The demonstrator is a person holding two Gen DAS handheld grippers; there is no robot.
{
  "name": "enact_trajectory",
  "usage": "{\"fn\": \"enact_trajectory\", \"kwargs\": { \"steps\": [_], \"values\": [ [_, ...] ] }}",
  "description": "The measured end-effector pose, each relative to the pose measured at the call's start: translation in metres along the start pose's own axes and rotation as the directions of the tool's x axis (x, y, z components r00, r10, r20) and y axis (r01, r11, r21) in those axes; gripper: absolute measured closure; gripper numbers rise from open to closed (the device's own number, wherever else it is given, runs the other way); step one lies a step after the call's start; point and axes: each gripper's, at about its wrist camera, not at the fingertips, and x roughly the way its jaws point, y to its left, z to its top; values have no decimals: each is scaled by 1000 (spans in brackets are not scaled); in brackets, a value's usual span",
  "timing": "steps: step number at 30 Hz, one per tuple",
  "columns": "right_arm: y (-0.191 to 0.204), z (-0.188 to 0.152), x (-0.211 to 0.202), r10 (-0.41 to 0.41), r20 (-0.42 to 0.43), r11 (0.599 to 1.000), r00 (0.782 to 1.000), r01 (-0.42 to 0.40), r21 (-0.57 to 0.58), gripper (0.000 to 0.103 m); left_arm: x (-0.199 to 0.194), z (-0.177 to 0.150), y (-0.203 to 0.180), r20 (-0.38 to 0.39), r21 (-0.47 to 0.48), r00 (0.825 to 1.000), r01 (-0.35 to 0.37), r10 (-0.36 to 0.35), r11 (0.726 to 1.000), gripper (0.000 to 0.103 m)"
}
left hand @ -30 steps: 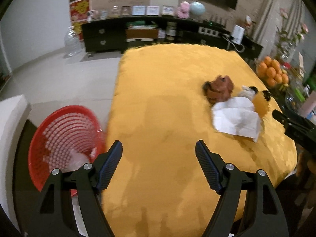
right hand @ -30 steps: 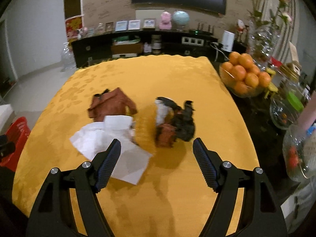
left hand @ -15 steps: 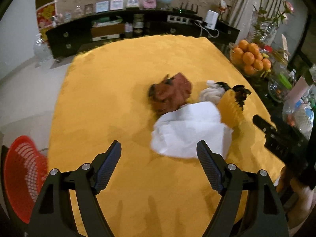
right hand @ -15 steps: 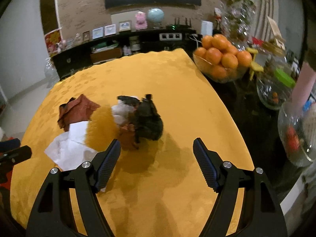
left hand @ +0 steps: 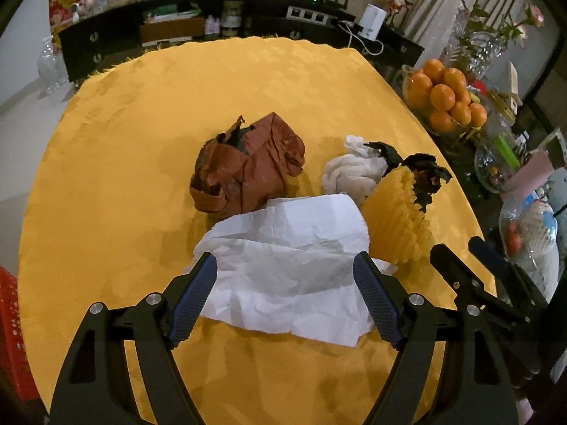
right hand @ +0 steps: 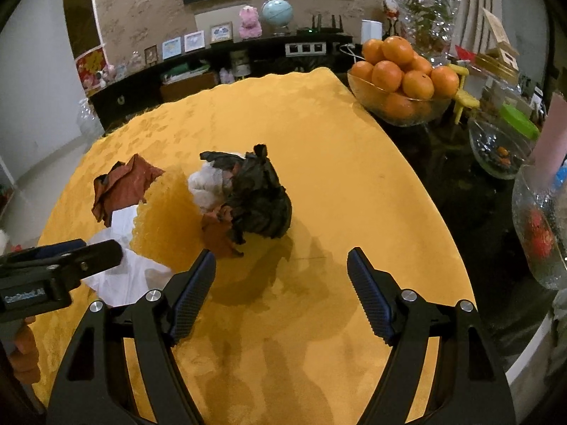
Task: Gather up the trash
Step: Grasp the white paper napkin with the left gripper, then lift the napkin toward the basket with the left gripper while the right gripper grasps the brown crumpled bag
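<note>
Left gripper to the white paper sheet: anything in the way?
Nothing visible. The left gripper is open, its fingers straddling the near part of the white paper sheet. The brown crumpled paper and white wad lie beyond the sheet, not in the path.

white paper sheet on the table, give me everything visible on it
The white paper sheet is thin and creased, lying mostly flat on the yellow tablecloth. Its far edge reaches the brown crumpled paper; its right side meets the raised yellow fold. The left gripper is open, fingers straddling its near part, not clamped. The right wrist view shows it partly hidden.
</note>
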Motion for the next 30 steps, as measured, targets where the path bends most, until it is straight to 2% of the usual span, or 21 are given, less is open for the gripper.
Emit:
{"fn": "enact_trajectory", "kwargs": {
  "steps": [2,4,6,9,12,17,20,24,30],
  "values": [
    [0,-1,0,-3,0,1000,1000,3,2,29,2,-1,0,-5,6,1000,0,0,1000,35],
    [-2,0,2,-3,-6,1000,1000,3,10,29,7,-4,3,-30,5,1000,10,-10,1000,54],
    [-2,0,3,-4,-11,1000,1000,4,14,29,11,-8,8,-51,-9,999,13,-14,1000,58],
    [-2,0,3,-6,-11,1000,1000,6,11,29,16,-14,15,-71,-24,997,21,-22,1000,75],
    [-1,-1,4,-14,-13,1000,1000,14,8,29,13,-21,18,-72,-23,997,24,-25,999,87],
    [-1,-2,1,-29,-2,999,1000,29,14,29,-3,-34,26,-54,0,999,-4,4,1000,90],
    [1,-3,-1,-36,9,999,999,36,4,29,-15,-43,37,-38,7,998,-46,46,999,90],
    [7,-3,-6,-41,37,999,998,41,-11,29,-34,-51,61,-15,-27,996,-91,91,995,90],
    [24,-1,-22,-23,100,995,995,32,-91,29,-72,-62,87,48,-39,986,-158,160,987,90]
  ]
}}
